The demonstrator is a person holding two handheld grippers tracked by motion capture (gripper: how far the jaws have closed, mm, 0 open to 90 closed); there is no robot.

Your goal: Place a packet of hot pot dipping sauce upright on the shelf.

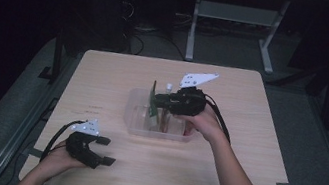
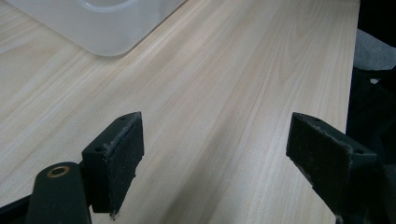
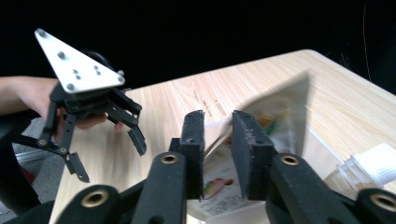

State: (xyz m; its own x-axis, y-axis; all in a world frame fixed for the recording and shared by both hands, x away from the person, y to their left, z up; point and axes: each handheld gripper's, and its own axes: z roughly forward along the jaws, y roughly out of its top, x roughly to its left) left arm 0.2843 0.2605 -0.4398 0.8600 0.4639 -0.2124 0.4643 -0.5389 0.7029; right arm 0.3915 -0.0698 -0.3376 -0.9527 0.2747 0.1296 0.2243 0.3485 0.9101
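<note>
A flat printed packet (image 1: 154, 92) with a green edge stands on edge inside a clear plastic bin (image 1: 133, 124) at the table's middle. My right gripper (image 1: 158, 101) hovers over the bin, level with the packet's upper part. In the right gripper view, the packet (image 3: 280, 116) looks blurred and its edge runs into the narrow gap between my right gripper's (image 3: 218, 126) pads, which stand apart and do not press on it. My left gripper (image 1: 107, 151) rests at the table's near left, wide open with nothing between its jaws (image 2: 219, 158). The right gripper view also shows the left gripper (image 3: 112, 161) farther off.
A small white capped bottle (image 1: 169, 87) stands at the bin's far side, also seen as a white cap (image 3: 373, 163). The bin's corner (image 2: 102, 32) lies ahead of the left gripper. Light wooden table (image 1: 256, 138) with dark floor and desk legs beyond.
</note>
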